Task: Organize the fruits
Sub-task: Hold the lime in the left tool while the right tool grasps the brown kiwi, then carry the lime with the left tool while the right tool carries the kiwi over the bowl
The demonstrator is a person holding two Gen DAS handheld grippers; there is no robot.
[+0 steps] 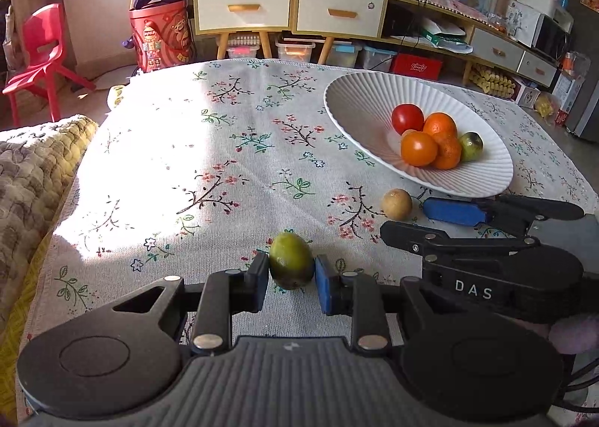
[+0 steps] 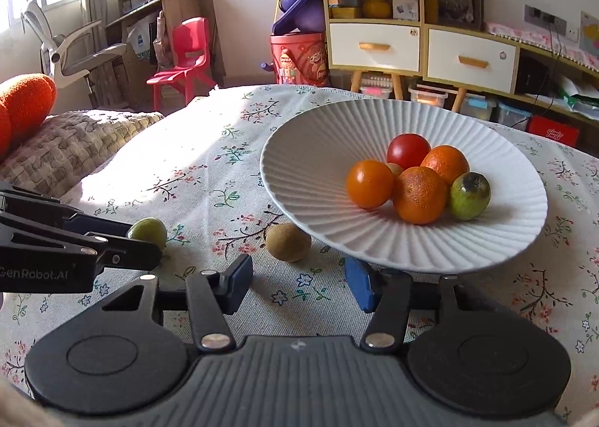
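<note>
Fruit (image 1: 291, 265), green, sits between your left gripper's (image 1: 292, 279) nearly closed pads; squeeze gently, then lift toward the plate (image 1: 359, 90) ahead-right. Your right gripper (image 2: 297, 283) is wide open and empty, the brown fruit (image 2: 288, 242) just ahead.

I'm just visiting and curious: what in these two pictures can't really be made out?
- Small tan fruit in the plate: right wrist view, mostly hidden behind the orange fruits.
- Green fruit in the left claw: right wrist view, partly covered by that claw's fingers.
- Plate's near rim: right wrist view, behind the right claw.
- Whether the green fruit touches the cloth: unclear.
</note>
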